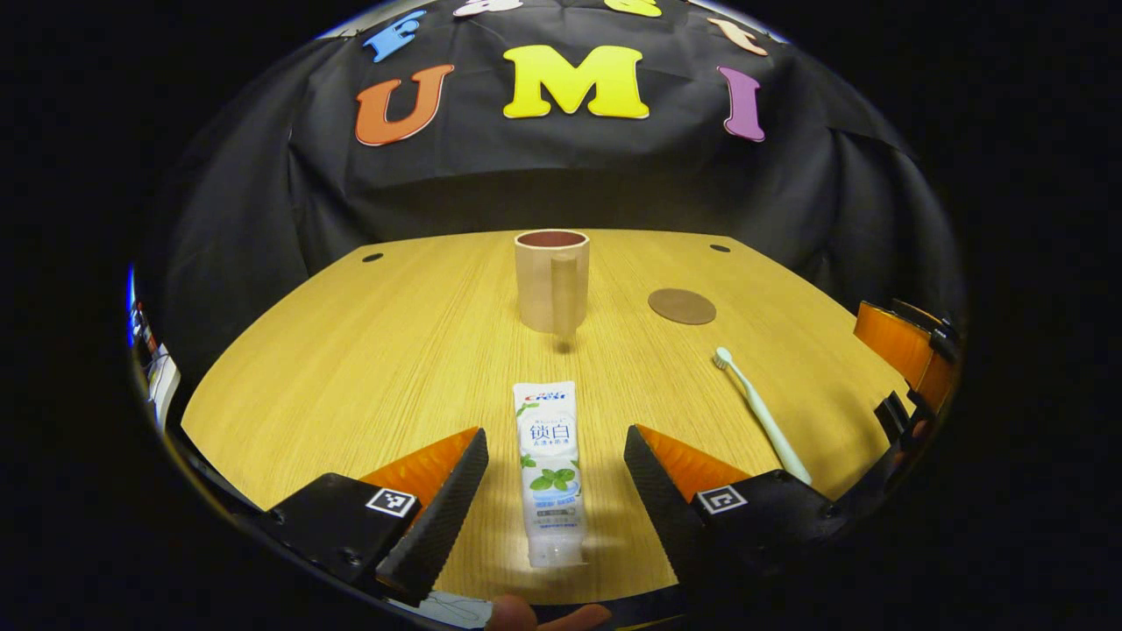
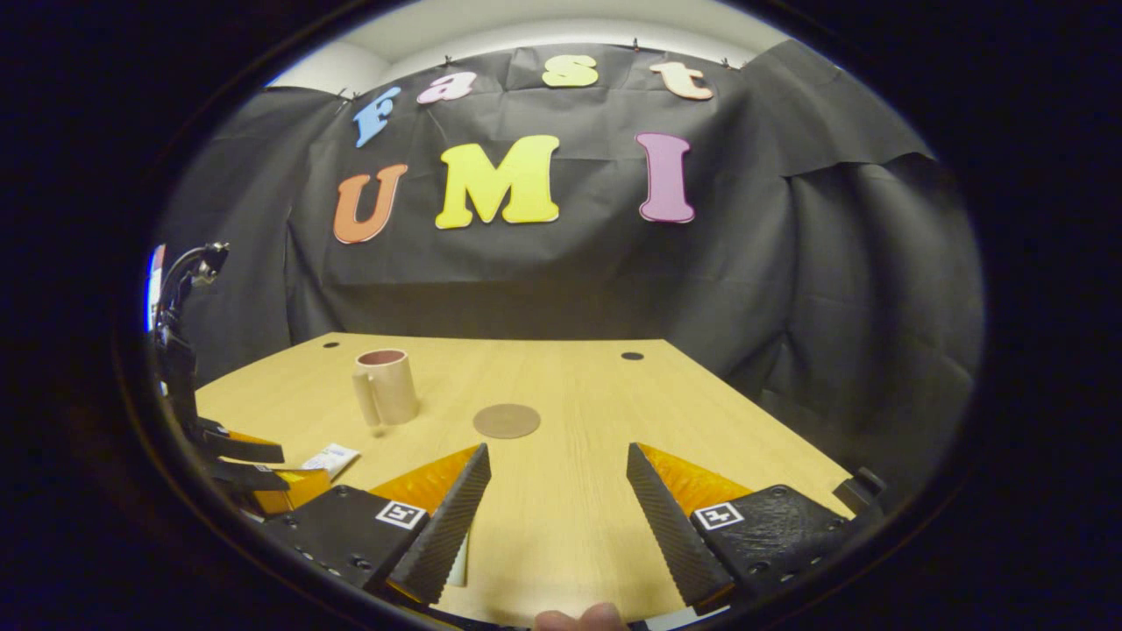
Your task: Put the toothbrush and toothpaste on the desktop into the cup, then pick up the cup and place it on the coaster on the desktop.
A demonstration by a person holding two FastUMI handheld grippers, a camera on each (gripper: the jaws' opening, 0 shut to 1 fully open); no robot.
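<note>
Left gripper (image 1: 556, 456) agape astride toothpaste (image 1: 549, 473).

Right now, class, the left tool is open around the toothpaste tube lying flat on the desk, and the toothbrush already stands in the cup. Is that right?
Not quite. The left tool is open around the flat toothpaste tube, but the toothbrush is not in the cup; it lies on the desk near the coaster, as the left gripper view shows.

The toothpaste tube (image 1: 549, 473) lying on the bench (image 1: 351, 368) carries a printed label: a brand word at its far end, large characters below it, then a leaf picture. Each finger of the left hand-held gripper (image 1: 556, 433) and the right hand-held gripper (image 2: 557, 449) bears a square coded marker.
</note>
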